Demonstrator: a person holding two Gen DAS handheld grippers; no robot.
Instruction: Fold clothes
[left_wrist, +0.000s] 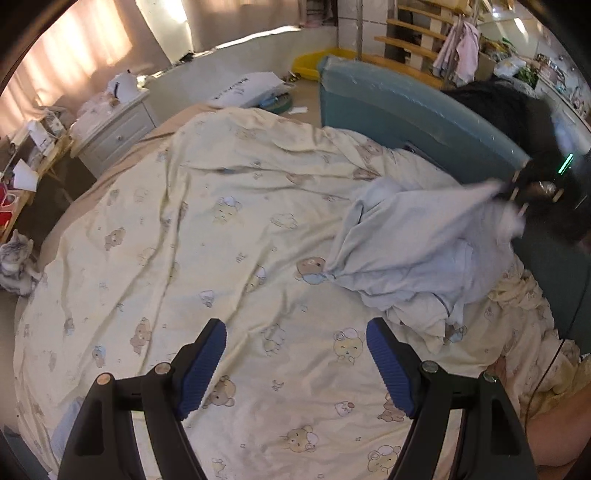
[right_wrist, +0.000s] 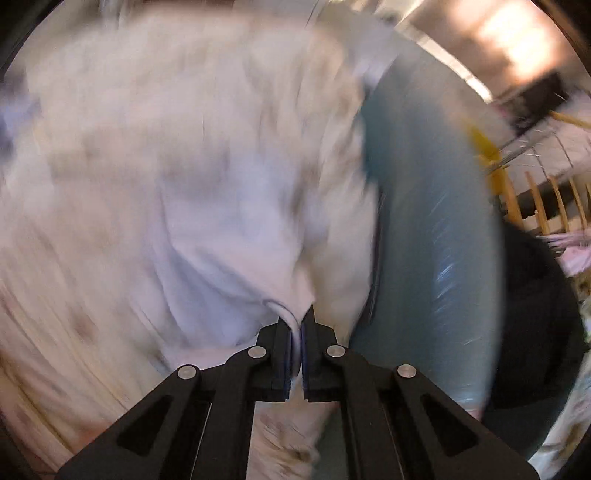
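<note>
A pale blue garment (left_wrist: 410, 251) lies crumpled on the right of the bed, on a cream quilt (left_wrist: 207, 221) printed with bears. One corner of it is pulled up and to the right, where my right gripper (left_wrist: 511, 192) pinches it. In the right wrist view that gripper (right_wrist: 298, 325) is shut on a hem of the pale blue garment (right_wrist: 207, 236), which hangs blurred below it. My left gripper (left_wrist: 295, 354) hovers open over bare quilt, to the lower left of the garment, with nothing between its blue pads (left_wrist: 201, 369).
A teal headboard (left_wrist: 406, 110) runs along the bed's right side. A white nightstand (left_wrist: 114, 133) and a cluttered wooden table (left_wrist: 26, 177) stand at the left. A grey cat (left_wrist: 16, 266) sits at the bed's left edge. Wooden stairs (left_wrist: 410, 37) rise at the back.
</note>
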